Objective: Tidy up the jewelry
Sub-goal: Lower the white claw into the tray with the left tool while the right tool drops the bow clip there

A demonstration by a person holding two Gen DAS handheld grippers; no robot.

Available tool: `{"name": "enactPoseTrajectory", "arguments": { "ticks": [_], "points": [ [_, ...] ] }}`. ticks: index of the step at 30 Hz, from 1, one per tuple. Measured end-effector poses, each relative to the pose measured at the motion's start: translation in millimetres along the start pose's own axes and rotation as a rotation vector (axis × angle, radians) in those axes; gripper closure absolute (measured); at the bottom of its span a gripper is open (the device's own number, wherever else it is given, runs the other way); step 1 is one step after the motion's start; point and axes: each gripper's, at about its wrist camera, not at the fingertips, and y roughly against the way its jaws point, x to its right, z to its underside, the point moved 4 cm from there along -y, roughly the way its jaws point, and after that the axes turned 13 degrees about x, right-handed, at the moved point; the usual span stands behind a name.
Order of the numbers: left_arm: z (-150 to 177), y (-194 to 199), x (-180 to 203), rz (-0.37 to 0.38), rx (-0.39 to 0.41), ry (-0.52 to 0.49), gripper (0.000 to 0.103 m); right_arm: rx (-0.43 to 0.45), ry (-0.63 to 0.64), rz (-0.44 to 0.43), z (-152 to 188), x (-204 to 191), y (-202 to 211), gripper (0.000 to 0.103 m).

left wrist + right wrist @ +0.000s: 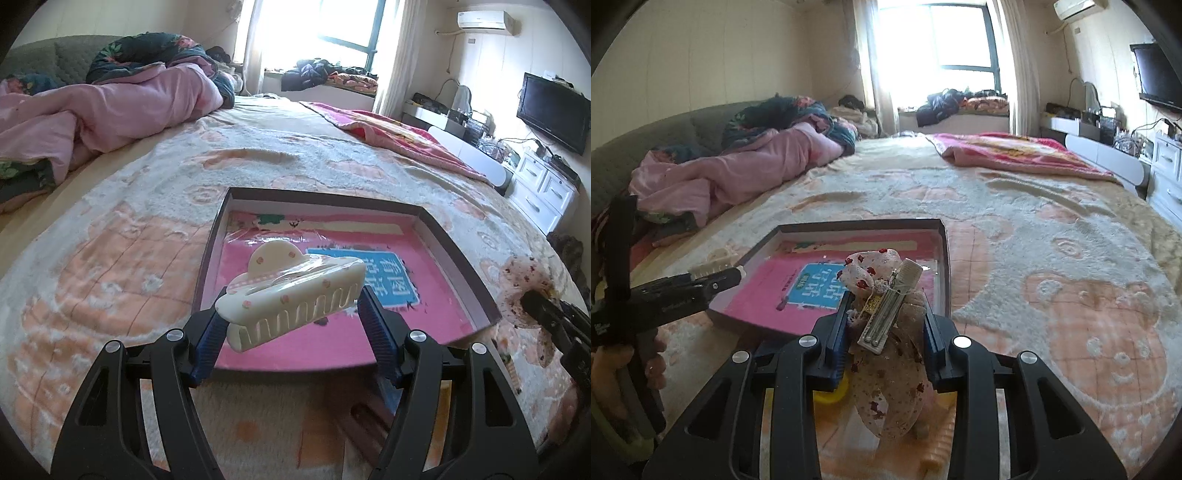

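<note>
A cream claw hair clip (291, 295) with small pink flowers hangs over the near part of the shallow box, with my left gripper (290, 314) shut on its two ends. The box (458, 251) has a dark rim and a pink floor with a blue label, and lies on the bed. My right gripper (886, 314) is shut on a sheer bow hair clip (882, 295) with red flowers and a metal clasp, held just before the box's (946, 266) near right corner. The left gripper (716, 282) with the clip shows at the box's left edge.
The box rests on a plush peach and white bedspread (129, 236). A pink duvet (110, 107) is bunched at the far left, a pink blanket (1015, 151) at the far right. White drawers (543, 188) and a TV (554, 110) stand beyond the bed's right edge. A hand (613, 373) grips the left handle.
</note>
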Motion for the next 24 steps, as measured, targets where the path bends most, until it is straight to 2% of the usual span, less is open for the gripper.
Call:
{"name": "enactPoseTrajectory", "arguments": {
  "ticks": [6,16,24],
  "points": [
    [5.7,-20.4,-5.8,0.006,-0.024,0.020,0.044,-0.071,-0.012,0.004,0.8,5.7,-37.5,0.070],
    [16.6,-41.6,-7.1,0.019,-0.077,-0.001,0.044,-0.174,-0.013,0.015,5.4,6.1,-88.1,0.068],
    [19.2,-46.2,-5.2,0.031,-0.101,-0.015,0.044,-0.213,-0.001,0.036,14.7,5.7,-99.7,0.060]
  ]
}}
